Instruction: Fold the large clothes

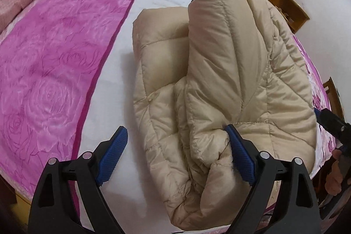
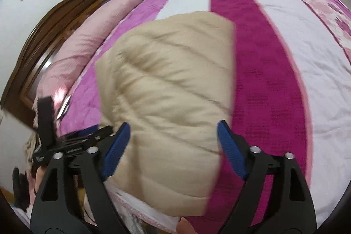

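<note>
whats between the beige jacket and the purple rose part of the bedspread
A bare white strip of bedspread separates the beige jacket from the purple rose panel, seen in the left wrist view.

The left gripper [image 1: 175,135] pointed steeply down with its jaws spread wide, the blue pads [image 1: 113,154] far apart and clamping nothing. The right gripper [image 2: 173,131] also tilted downward, jaws wide, its pads [image 2: 116,150] closed on nothing. A hand [image 1: 334,174] showed at the right edge of the left wrist view.
</note>
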Available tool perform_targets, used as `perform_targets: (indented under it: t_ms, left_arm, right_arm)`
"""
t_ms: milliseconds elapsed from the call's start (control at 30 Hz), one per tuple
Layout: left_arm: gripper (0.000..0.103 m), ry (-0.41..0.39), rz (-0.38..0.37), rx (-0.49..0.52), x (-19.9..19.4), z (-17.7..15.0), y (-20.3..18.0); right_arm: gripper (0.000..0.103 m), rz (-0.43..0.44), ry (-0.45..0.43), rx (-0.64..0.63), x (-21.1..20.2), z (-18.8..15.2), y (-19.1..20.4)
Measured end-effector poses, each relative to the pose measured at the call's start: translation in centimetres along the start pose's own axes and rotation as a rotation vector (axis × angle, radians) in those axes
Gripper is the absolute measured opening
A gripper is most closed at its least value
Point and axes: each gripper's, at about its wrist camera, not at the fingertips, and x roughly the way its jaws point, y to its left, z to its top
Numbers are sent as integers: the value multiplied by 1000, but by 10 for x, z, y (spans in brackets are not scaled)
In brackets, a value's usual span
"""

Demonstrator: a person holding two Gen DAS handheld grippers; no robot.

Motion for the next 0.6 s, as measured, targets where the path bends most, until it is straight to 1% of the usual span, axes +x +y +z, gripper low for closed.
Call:
perform_targets:
  t_ms: [67, 100, 200, 233, 300, 367, 400, 433, 500, 533, 567, 600]
  left_arm:
    - [88, 3, -6, -12, 2, 0, 4]
    - [88, 10, -18, -27, 5, 0, 7]
    - [88, 24, -43, -55, 11, -1, 10]
    - [88, 30, -51, -64, 13, 0, 11]
    - [88, 52, -86, -101, 19, 1, 16]
    - [88, 81, -153, -158, 27, 2, 23]
    - [85, 100, -210, -197, 32, 2, 28]
    - [83, 119, -286, -234, 38, 2, 31]
    - [67, 148, -439, -296, 48, 1, 35]
    - [67, 156, -483, -314, 52, 1, 35]
    - [65, 152, -494, -310, 53, 2, 34]
    - [61, 140, -503, -288, 52, 5, 31]
  right_arm:
    - [87, -19, 16, 27, 2, -1, -14]
    - [87, -8, 33, 57, 5, -3, -24]
    - [88, 74, 74, 132, 15, -7, -42]
    - [88, 114, 86, 156, 20, -7, -47]
    - [88, 181, 105, 192, 30, -7, -52]
    - [88, 219, 121, 211, 38, -5, -54]
    - [90, 213, 133, 218, 43, -5, -55]
    - [94, 208, 138, 222, 47, -4, -56]
    - [94, 242, 148, 235, 53, -3, -59]
    - [92, 272, 154, 246, 55, -3, -60]
    - [87, 301, 156, 257, 57, -3, -61]
    - [84, 310, 145, 257, 56, -3, -61]
